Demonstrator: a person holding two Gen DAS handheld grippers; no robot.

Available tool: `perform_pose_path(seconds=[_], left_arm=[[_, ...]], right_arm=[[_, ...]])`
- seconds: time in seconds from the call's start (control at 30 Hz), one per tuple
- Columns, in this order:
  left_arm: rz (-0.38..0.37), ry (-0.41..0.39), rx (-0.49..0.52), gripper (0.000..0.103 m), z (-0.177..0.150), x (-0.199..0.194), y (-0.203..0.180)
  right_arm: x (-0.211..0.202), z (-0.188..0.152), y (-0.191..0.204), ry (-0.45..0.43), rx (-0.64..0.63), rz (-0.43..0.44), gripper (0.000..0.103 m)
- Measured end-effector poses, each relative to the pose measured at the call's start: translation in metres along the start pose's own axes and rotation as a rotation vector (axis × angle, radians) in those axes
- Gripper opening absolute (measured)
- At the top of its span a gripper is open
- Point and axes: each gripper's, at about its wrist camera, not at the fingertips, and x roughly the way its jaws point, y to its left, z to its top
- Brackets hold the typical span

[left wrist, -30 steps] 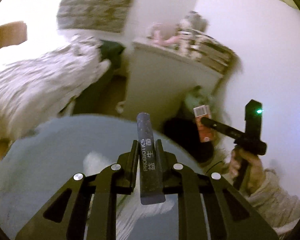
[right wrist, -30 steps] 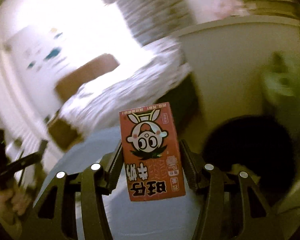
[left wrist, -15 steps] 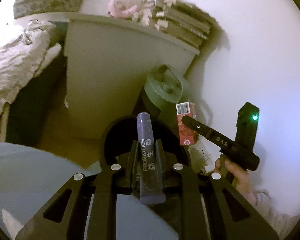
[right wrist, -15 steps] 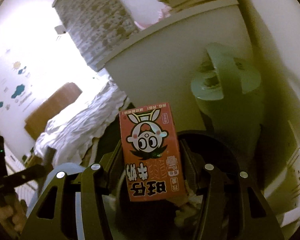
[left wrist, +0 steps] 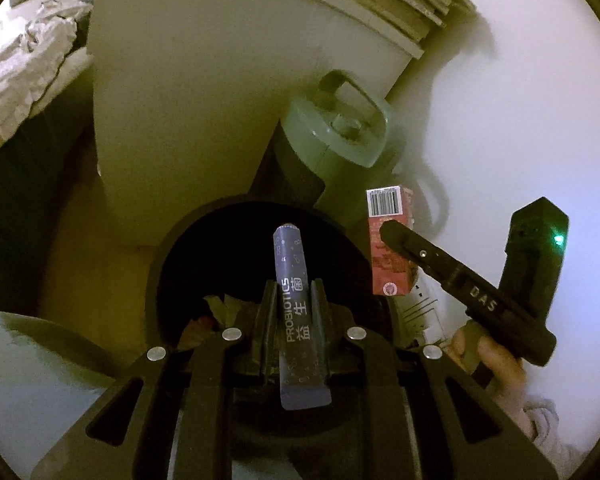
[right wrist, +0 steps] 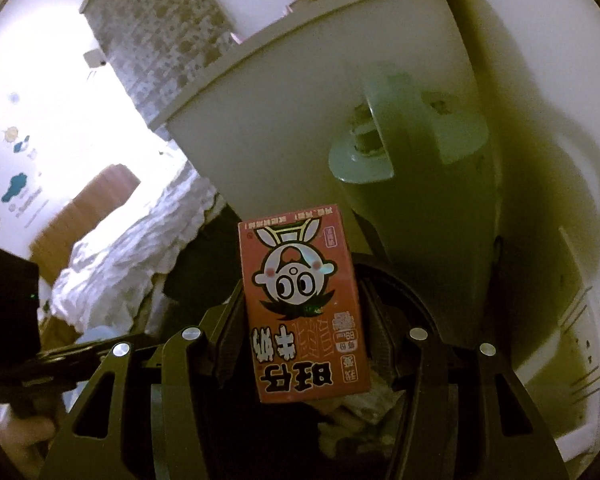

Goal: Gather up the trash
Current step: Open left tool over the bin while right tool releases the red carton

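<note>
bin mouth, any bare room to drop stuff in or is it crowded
The far half of the black bin is dark and open beyond the probiotics stick. The near side holds crumpled trash. The right rim is crowded by the red milk carton and the green-lidded container.

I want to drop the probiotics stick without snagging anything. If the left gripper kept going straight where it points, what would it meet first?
Probably the open mouth of the black trash bin: the left gripper, shut on the probiotics stick, aims into it, towards the trash inside. Depth is unclear.
</note>
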Motion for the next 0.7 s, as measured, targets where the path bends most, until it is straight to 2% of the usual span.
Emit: perform_pose_path(seconds=[0.37,0.5,0.57,0.6,0.63,0.7], left_arm=[[-0.006,0.031,-0.004,0.018,0.004,0.022,-0.004],[0.006,0.044,-0.01,0.022,0.006,0.025,-0.005],[0.013,0.05,-0.014,0.037,0.008,0.024,-0.006],[0.022,0.046,-0.014,0.066,0.008,0.023,-0.007],[0.035,0.033,-0.011,0.083,0.009,0.021,-0.009],[0.057,-0.008,0.009,0.088,0.009,0.011,-0.014]], right_arm=[[0.009,0.004,-0.003,0.005,0.023,-0.004,0.054],[0.008,0.004,-0.002,-0.01,0.039,-0.011,0.056],[0.008,0.005,-0.002,-0.017,0.041,-0.019,0.064],[0.007,0.005,-0.003,-0.025,0.045,-0.024,0.075],[0.006,0.005,-0.002,-0.035,0.048,-0.027,0.081],[0.005,0.006,-0.002,-0.049,0.046,-0.031,0.081]])
